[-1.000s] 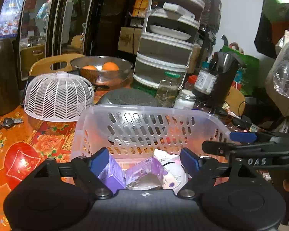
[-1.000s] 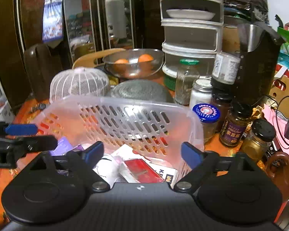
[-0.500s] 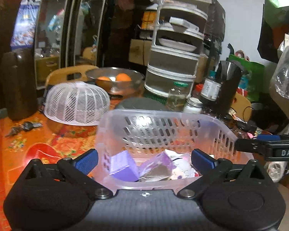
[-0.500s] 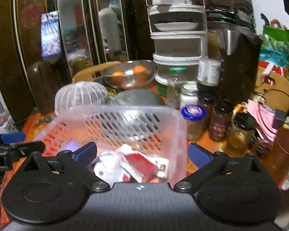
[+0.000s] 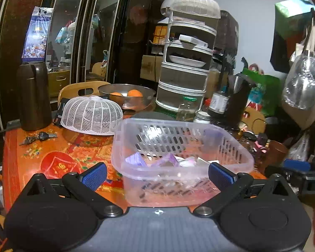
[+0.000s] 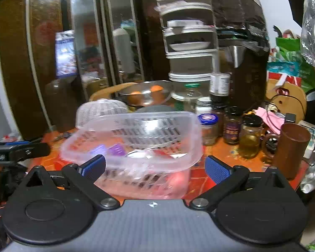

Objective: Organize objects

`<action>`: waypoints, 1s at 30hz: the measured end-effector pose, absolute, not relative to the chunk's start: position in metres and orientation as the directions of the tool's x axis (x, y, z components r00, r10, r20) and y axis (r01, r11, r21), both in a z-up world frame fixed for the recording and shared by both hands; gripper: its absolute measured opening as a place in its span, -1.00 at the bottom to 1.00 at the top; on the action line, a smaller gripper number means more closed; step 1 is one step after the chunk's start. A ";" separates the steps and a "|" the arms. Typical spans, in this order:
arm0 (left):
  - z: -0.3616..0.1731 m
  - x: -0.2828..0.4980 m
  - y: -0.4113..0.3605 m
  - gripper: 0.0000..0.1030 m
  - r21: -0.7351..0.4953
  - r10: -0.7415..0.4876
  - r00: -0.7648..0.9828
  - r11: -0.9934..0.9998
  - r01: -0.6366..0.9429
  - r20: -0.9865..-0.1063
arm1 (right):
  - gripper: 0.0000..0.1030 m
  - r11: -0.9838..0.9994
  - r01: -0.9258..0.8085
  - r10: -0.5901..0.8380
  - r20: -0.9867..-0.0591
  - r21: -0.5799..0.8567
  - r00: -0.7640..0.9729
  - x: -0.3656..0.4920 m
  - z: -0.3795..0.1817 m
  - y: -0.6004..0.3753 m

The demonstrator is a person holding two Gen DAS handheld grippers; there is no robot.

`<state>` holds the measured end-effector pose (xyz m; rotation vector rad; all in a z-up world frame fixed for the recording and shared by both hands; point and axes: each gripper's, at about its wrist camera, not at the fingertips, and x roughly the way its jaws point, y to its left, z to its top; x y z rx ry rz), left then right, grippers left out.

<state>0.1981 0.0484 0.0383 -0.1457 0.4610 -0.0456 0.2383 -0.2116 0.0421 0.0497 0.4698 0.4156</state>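
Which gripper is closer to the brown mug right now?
Right. The right gripper faces the basket, with the brown mug just off its right side. The left gripper is on the basket's far side from the mug.

We have 2 fisheye views, each looking forward along a pair of open jaws from low over the near edge of the counter [image 5: 58, 145]. The left wrist view sits near the clear basket [image 5: 178, 147], facing it from the left, with the right gripper [image 5: 300, 174] poking in at the right edge. The right wrist view faces the same basket [image 6: 136, 138] from the right, equally near and somewhat blurred, with the left gripper [image 6: 16, 150] at its left edge. Both views share the basket, the white mesh cover [image 5: 92, 115], the steel bowl of oranges [image 5: 126, 94], the tiered rack [image 5: 187, 67] and the dark cabinet behind.
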 end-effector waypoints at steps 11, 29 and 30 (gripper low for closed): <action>-0.007 0.117 0.027 1.00 -0.181 -0.079 0.911 0.983 0.005 -0.405 | 1.00 0.905 -0.380 0.425 -0.421 0.189 0.801 0.164 -0.011 -0.211; 0.056 0.144 0.020 1.00 -0.197 -0.157 0.871 0.978 0.072 -0.465 | 1.00 0.924 -0.377 0.367 -0.415 0.060 0.833 0.186 0.061 -0.218; 0.059 0.149 0.020 1.00 -0.186 -0.154 0.870 0.980 0.073 -0.468 | 1.00 0.923 -0.379 0.375 -0.403 0.074 0.835 0.191 0.062 -0.221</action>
